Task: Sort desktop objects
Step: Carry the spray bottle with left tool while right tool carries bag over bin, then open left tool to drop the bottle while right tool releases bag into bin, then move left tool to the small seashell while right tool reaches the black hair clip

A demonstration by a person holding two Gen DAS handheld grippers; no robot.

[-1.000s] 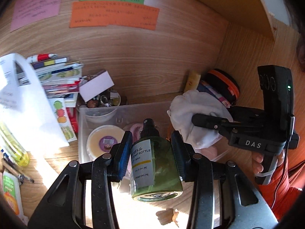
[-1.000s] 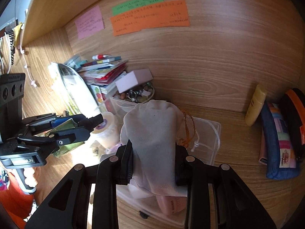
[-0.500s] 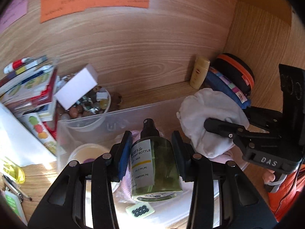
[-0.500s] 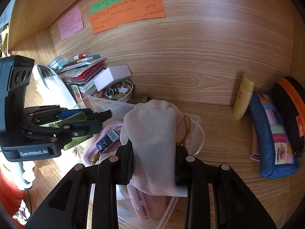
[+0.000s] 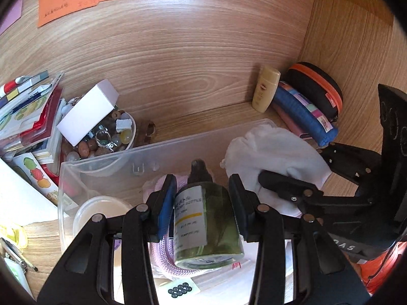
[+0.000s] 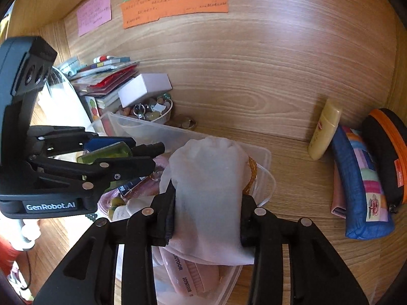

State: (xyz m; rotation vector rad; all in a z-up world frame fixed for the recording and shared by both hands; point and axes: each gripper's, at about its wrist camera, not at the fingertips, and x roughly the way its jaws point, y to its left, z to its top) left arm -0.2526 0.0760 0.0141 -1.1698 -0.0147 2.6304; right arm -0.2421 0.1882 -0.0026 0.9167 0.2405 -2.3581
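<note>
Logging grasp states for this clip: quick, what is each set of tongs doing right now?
Left tongs: closed on the green pump bottle.
Right tongs: closed on the white cloth pouch.

Left wrist view: close above clear bin (image 5: 106, 162), facing back wall, right gripper (image 5: 287, 180) at right edge. Right wrist view: same heading, over bin's right end, left gripper (image 6: 142, 152) at left. Shared: bin, orange note (image 6: 175, 2), pencil case (image 5: 302, 111).
</note>
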